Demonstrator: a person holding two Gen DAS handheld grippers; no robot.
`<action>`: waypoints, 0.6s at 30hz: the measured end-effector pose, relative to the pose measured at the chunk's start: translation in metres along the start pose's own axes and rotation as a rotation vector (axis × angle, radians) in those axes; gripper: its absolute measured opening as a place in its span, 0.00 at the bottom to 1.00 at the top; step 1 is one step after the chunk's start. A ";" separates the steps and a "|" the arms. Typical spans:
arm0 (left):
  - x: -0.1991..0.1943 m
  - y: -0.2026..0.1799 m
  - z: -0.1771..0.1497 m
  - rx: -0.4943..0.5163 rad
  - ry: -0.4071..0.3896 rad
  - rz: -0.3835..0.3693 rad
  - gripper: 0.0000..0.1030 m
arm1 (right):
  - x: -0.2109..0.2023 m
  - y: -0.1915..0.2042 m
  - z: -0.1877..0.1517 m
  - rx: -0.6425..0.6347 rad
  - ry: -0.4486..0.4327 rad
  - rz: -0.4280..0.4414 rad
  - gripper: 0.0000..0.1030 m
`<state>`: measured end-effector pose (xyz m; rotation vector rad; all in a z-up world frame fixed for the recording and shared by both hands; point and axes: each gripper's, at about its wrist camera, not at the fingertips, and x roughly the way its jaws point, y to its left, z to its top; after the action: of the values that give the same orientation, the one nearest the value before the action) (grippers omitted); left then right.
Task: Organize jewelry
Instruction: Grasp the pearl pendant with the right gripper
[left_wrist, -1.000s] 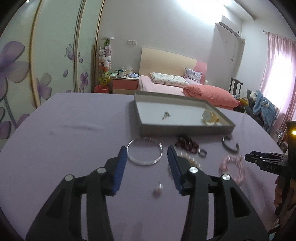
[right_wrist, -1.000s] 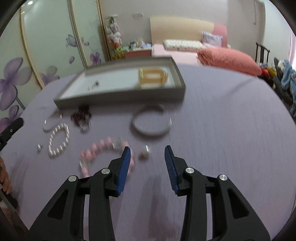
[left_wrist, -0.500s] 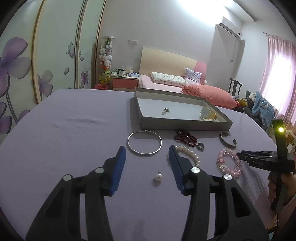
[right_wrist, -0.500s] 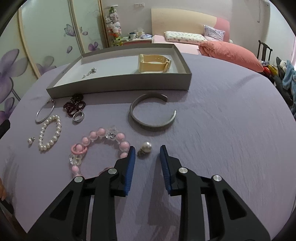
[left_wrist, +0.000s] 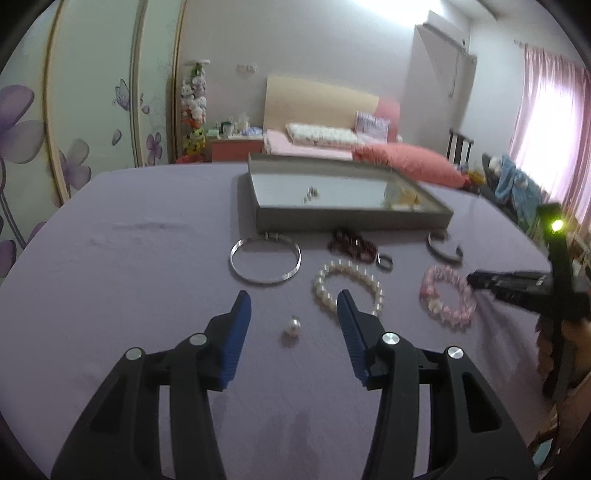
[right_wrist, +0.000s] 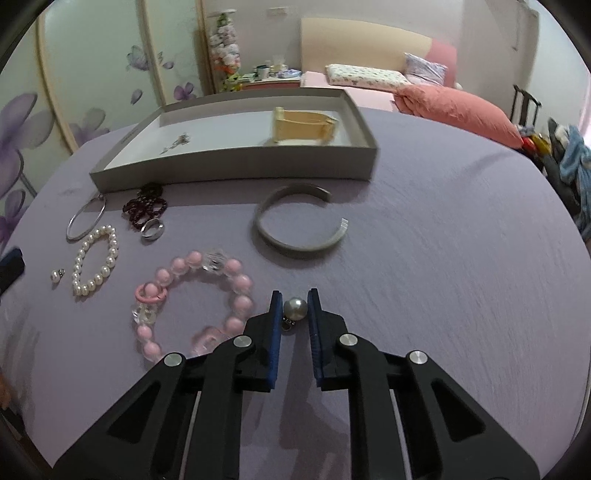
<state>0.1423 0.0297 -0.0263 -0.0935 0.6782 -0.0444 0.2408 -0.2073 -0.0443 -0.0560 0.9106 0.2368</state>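
Note:
My right gripper (right_wrist: 294, 297) has closed around a pearl earring (right_wrist: 294, 309) on the purple table, with both blue pads at its sides. Beside it lie a pink bead bracelet (right_wrist: 192, 302), a silver cuff (right_wrist: 301, 225), a pearl bracelet (right_wrist: 95, 260), a silver ring (right_wrist: 152, 229), dark red beads (right_wrist: 146, 205), a thin bangle (right_wrist: 85, 218) and a second pearl earring (right_wrist: 55, 276). My left gripper (left_wrist: 293, 301) is open above that second pearl earring (left_wrist: 291, 326). The grey tray (right_wrist: 236, 164) holds a beige bangle (right_wrist: 303, 125) and a small charm (right_wrist: 177, 142).
In the left wrist view the right gripper (left_wrist: 517, 284) shows at the right, over the pink bracelet (left_wrist: 447, 297). The tray (left_wrist: 351, 218) stands behind the jewelry. A bed and a wardrobe lie beyond the table.
My right gripper has moved forward and narrowed its jaws around the pearl earring. My left gripper has drifted a little; the pearl bracelet now shows beside its right finger.

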 end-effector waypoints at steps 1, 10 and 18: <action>0.004 -0.002 -0.001 0.010 0.029 0.002 0.47 | -0.002 -0.005 -0.001 0.019 -0.002 -0.003 0.14; 0.034 -0.010 -0.003 0.015 0.156 0.031 0.40 | -0.006 -0.025 0.000 0.093 -0.022 0.013 0.14; 0.050 -0.011 -0.001 0.009 0.214 0.054 0.31 | -0.003 -0.026 0.000 0.098 -0.015 0.032 0.14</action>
<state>0.1807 0.0155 -0.0571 -0.0618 0.8939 -0.0051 0.2448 -0.2335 -0.0437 0.0509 0.9073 0.2220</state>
